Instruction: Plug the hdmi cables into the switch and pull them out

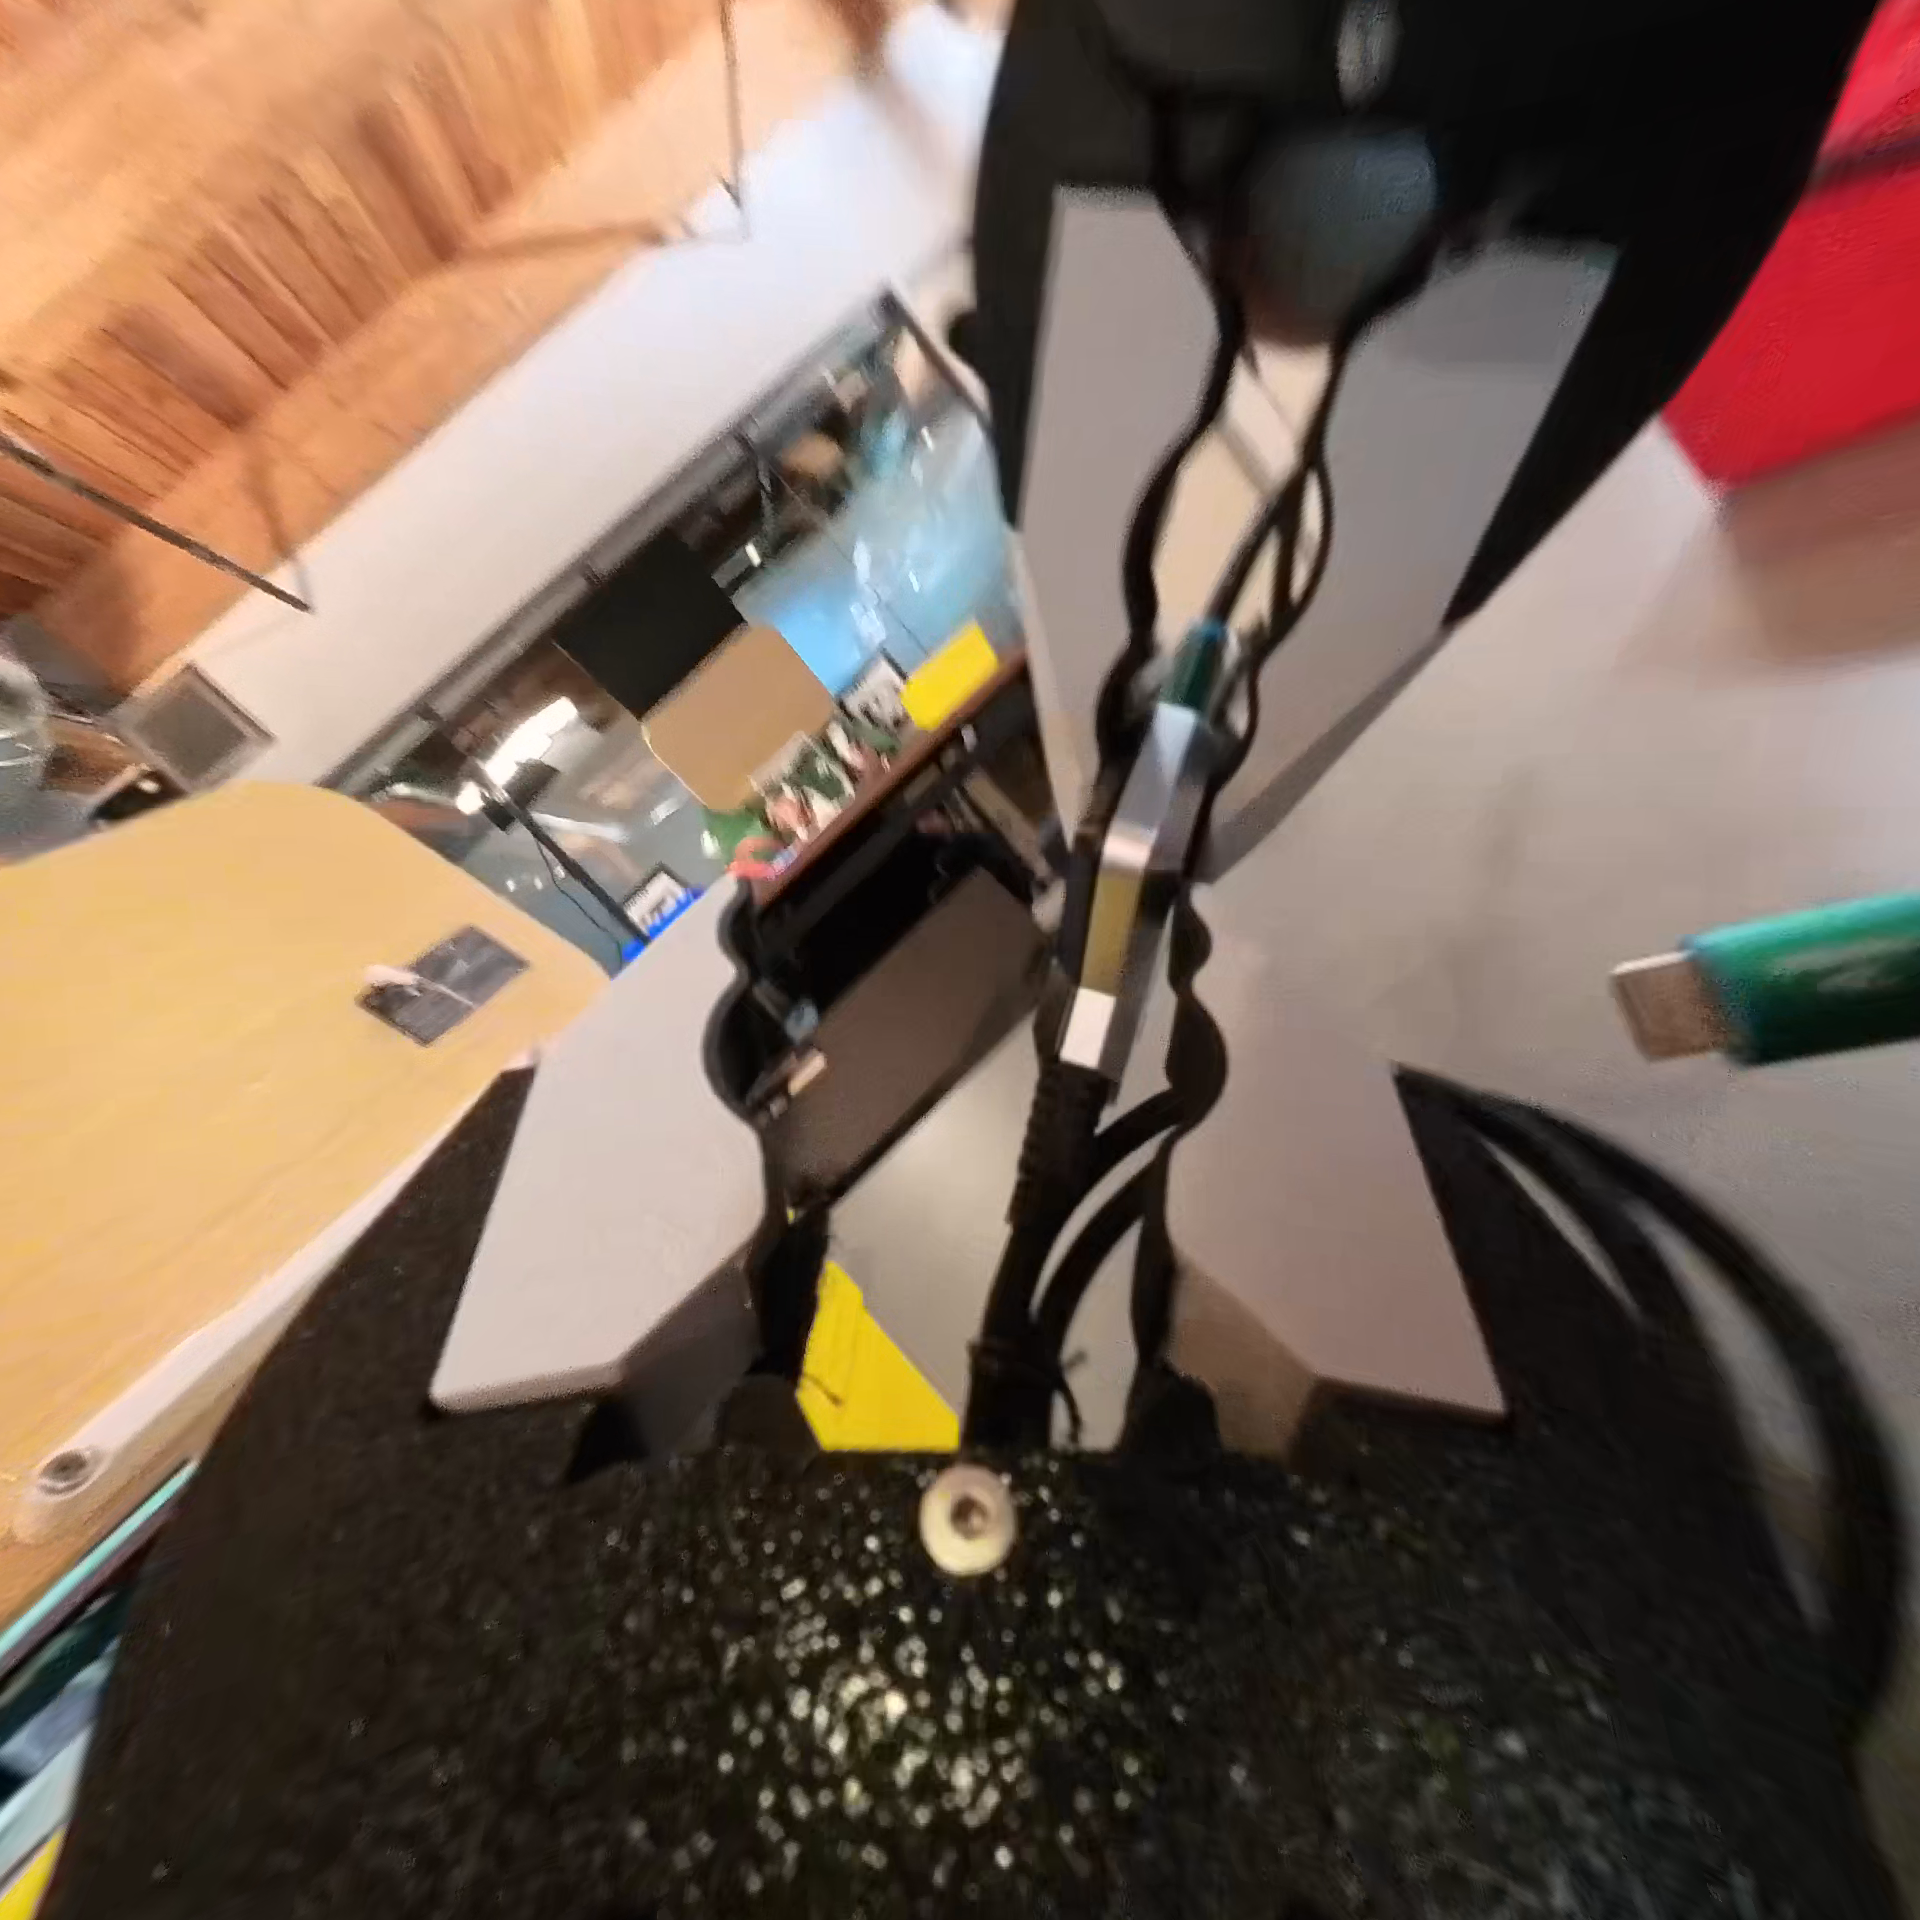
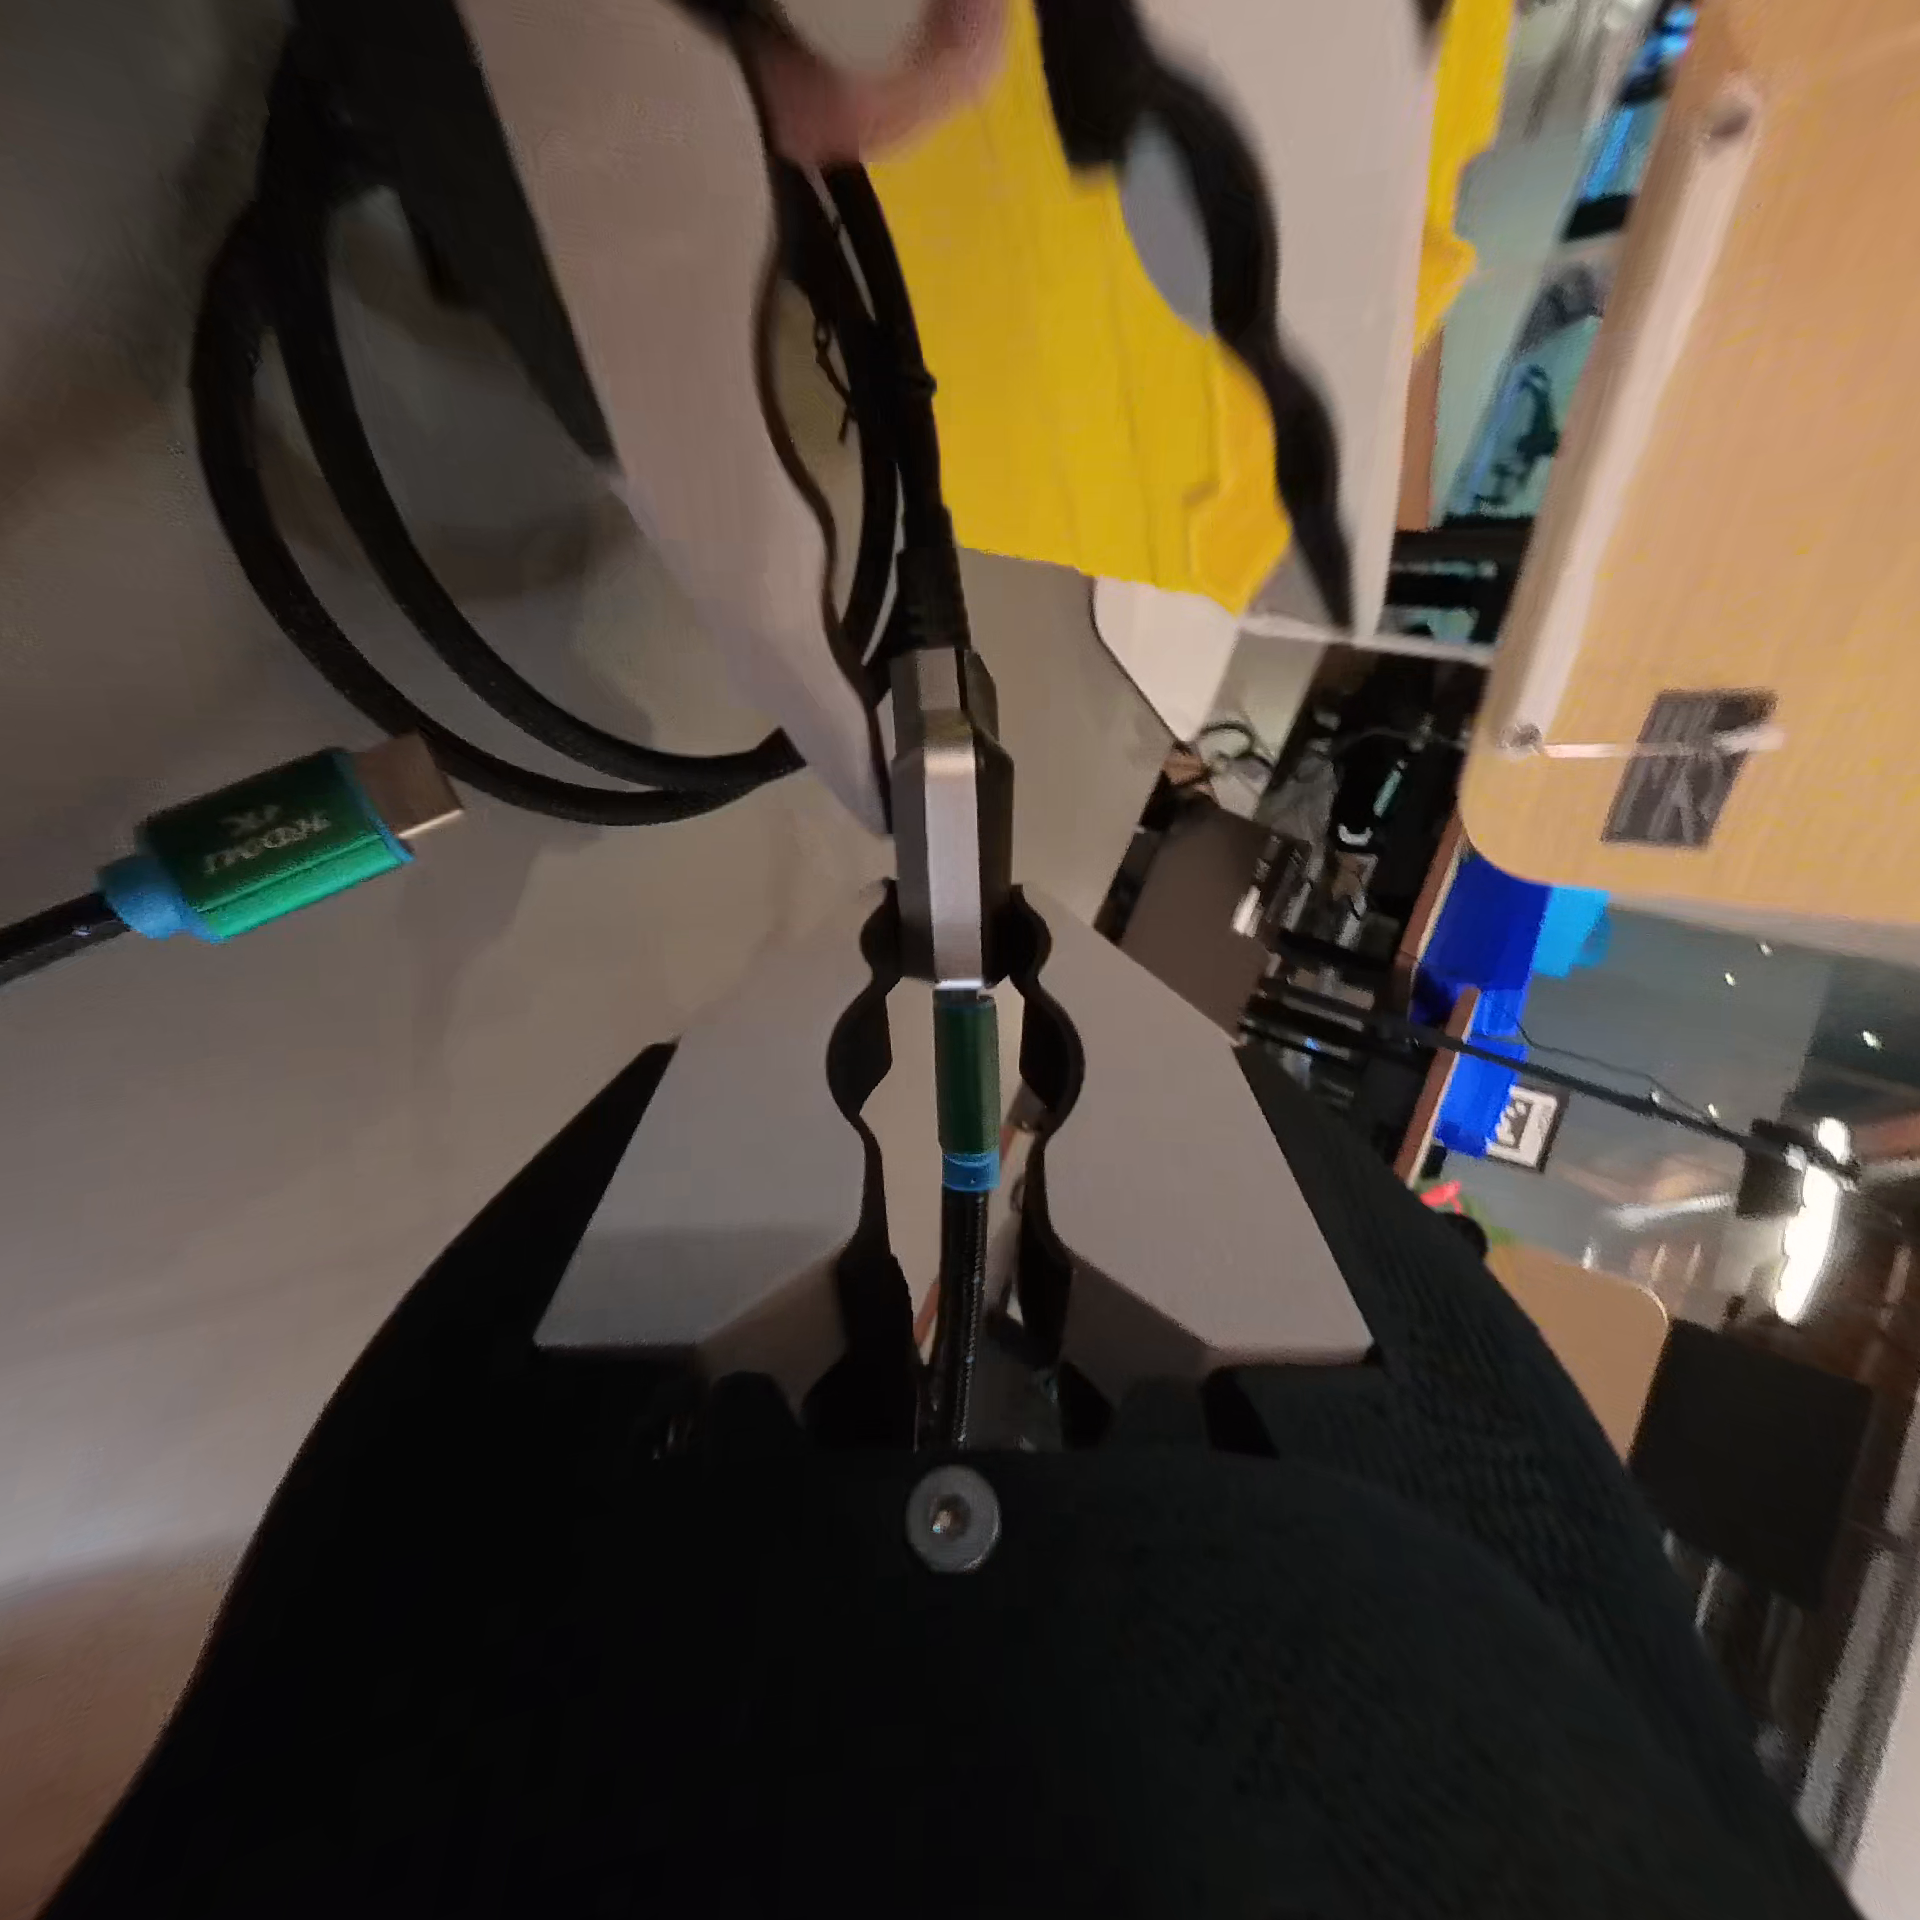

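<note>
The silver switch shows edge-on between both grippers, above the white table. My right gripper is shut on a green HDMI plug that sits in the switch's end; its tips also pinch that end. In the left wrist view it comes in from the top. My left gripper is open, its jaws well apart. The switch and its black lead lie against its right finger. A second green HDMI plug lies loose on the table.
The loose plug's black braided cable loops on the table. A tan wooden board stands beside the table's edge. A yellow patch lies under the left gripper. A red object is at the far side.
</note>
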